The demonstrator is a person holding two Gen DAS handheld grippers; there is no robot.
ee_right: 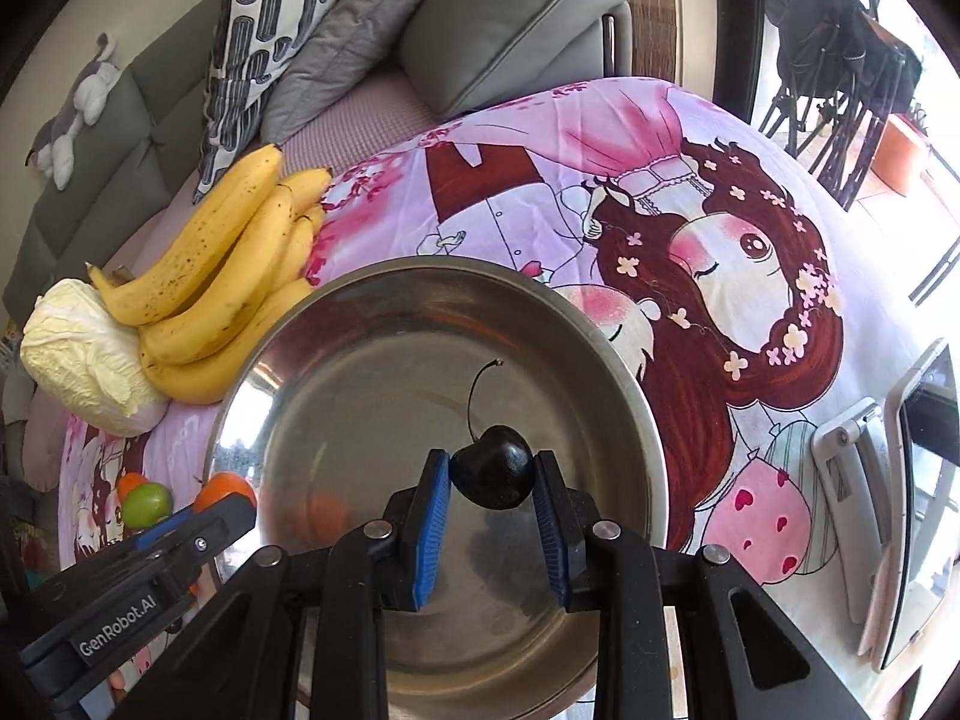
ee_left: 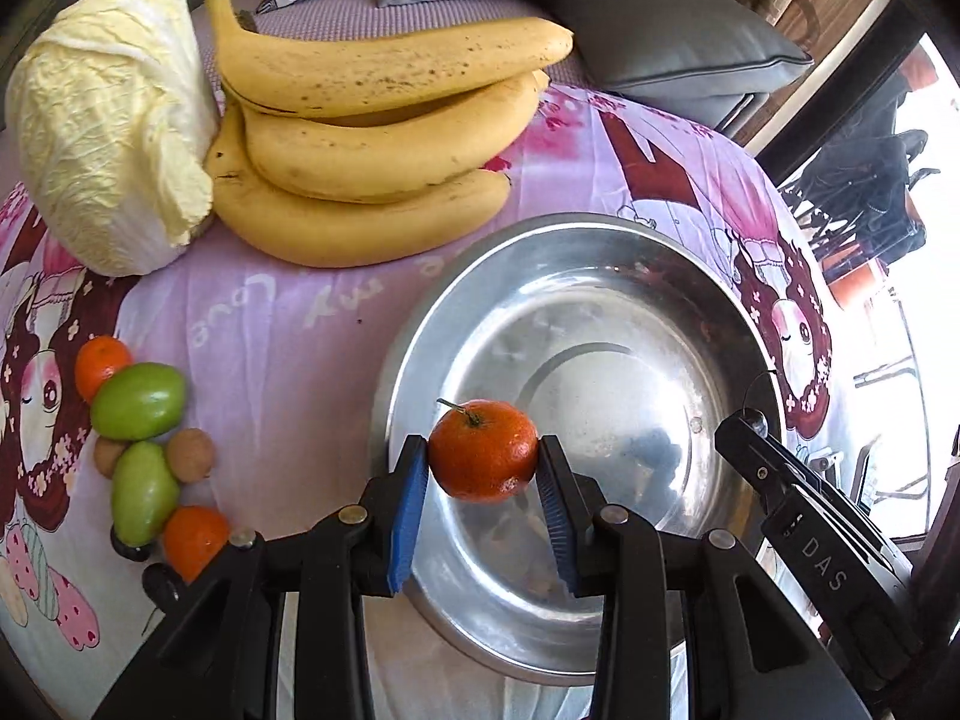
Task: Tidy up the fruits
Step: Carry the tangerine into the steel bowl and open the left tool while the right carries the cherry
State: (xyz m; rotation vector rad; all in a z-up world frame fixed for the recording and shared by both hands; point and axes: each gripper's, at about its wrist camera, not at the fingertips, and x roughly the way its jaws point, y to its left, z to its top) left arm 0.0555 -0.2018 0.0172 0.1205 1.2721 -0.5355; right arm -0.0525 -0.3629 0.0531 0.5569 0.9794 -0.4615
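Over the steel bowl [ee_left: 708,324], two fruits are held at once. The tangerine [ee_left: 483,450] is clamped between the blue pads of the left gripper [ee_left: 483,457], above the bowl's near-left part. The dark cherry [ee_right: 493,467] is pinched by the right gripper [ee_right: 492,471], stem up, above the bowl's middle. The bowl's interior is bare apart from reflections.

Step in hand, as judged: carry done, drop-off pending for both fruits. Next move: each gripper to be lowered toward the bowl floor, then released; the jaws need only a small spread. The tangerine is likely to roll on the curved metal, so a low release is advised.

Left of the bowl, on the printed cloth [ee_left: 288,360], a cluster of loose fruit [ee_left: 144,444] is yet to be collected. The bananas [ee_left: 372,138] and cabbage [ee_left: 108,120] lie beyond the bowl, untouched.
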